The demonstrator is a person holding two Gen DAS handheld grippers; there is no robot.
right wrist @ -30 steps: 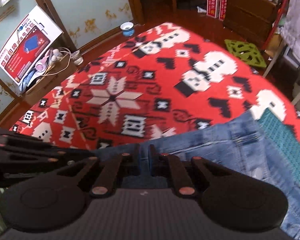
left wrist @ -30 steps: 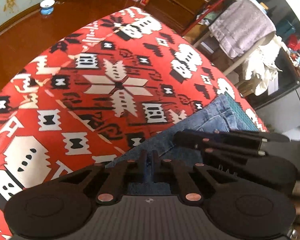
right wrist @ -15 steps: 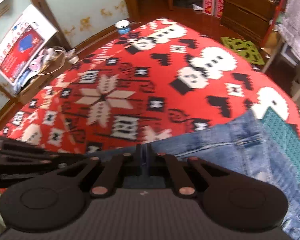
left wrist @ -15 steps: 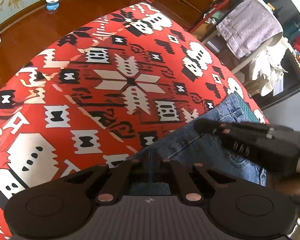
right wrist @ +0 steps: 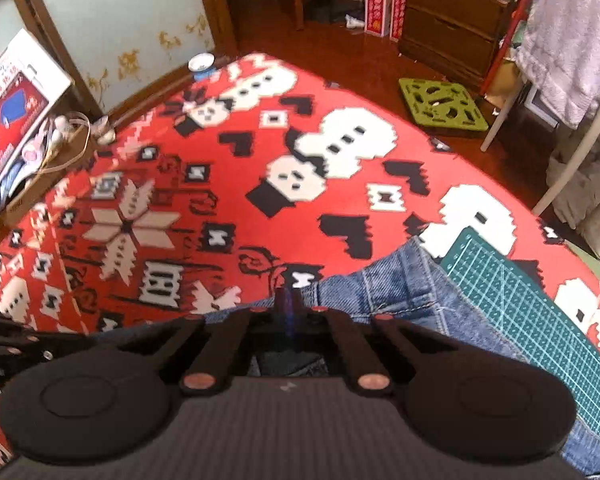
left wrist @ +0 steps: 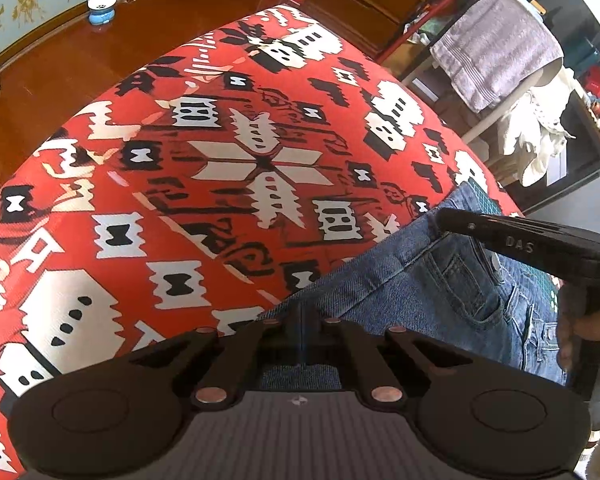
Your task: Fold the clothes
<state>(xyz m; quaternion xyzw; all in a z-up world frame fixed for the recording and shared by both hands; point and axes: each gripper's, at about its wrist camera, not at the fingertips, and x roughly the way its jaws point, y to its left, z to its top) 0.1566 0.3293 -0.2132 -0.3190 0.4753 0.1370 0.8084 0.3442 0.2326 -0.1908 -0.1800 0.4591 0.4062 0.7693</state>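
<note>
Blue jeans lie at the near right of a red patterned blanket. My left gripper is shut, its fingers pinching the denim's near edge. In the left wrist view my right gripper reaches in from the right over the jeans, with a hand behind it. In the right wrist view the right gripper is shut on the jeans at their far edge. The left gripper's black fingers show at the left edge.
A green cutting mat lies under the jeans on the right. Beyond the blanket are wooden floor, a green tile, a dresser, a towel on a rack, a bowl and a box.
The right gripper has slid right, away from the left one, drawing the denim edge out between them. The left gripper has stayed where it was.
</note>
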